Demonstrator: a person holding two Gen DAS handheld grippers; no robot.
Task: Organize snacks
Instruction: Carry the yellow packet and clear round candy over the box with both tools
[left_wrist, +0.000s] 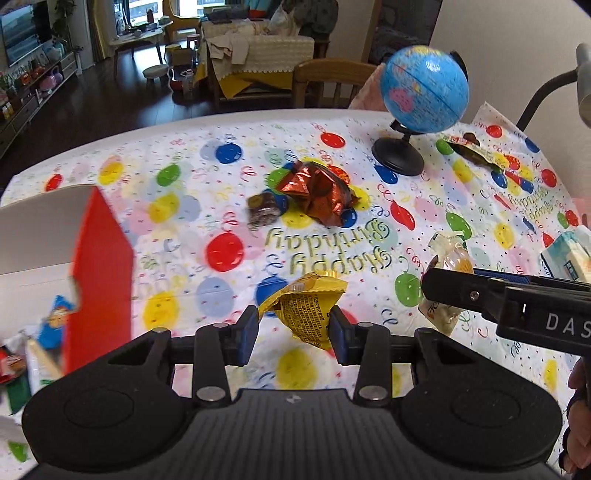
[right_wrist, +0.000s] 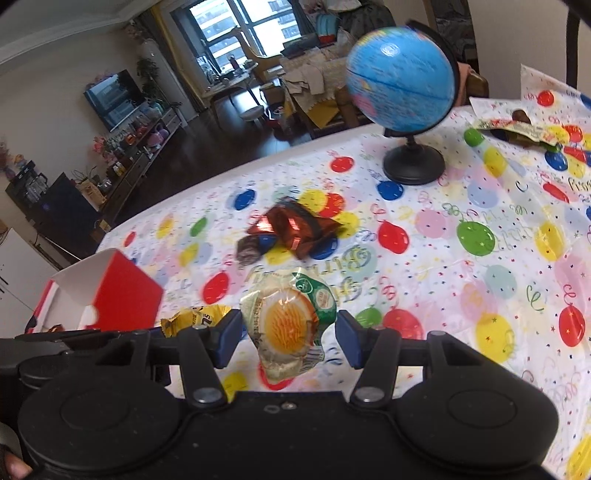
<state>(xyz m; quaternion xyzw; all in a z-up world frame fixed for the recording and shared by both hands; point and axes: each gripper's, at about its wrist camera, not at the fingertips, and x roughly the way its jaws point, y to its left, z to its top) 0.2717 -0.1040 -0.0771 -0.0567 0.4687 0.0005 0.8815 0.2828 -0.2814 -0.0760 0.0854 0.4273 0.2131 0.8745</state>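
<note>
My left gripper (left_wrist: 293, 332) is shut on a yellow snack packet (left_wrist: 306, 314) and holds it above the tablecloth; the packet's edge also shows in the right wrist view (right_wrist: 192, 317). My right gripper (right_wrist: 290, 338) is shut on a clear packet with an orange-and-white cake (right_wrist: 288, 325), lifted off the table; the same packet shows in the left wrist view (left_wrist: 448, 266). A red-and-white box (left_wrist: 99, 266) stands open at the left, also in the right wrist view (right_wrist: 125, 295). A shiny red-brown wrapper (left_wrist: 317, 192) and a small dark snack (left_wrist: 263, 208) lie mid-table.
A blue globe (left_wrist: 424, 88) on a black stand is at the back right. Another snack packet (left_wrist: 476, 149) lies behind it. A tissue pack (left_wrist: 569, 254) sits at the right edge. Snacks lie inside the box (left_wrist: 14, 362). A wooden chair (left_wrist: 328, 83) stands beyond the table.
</note>
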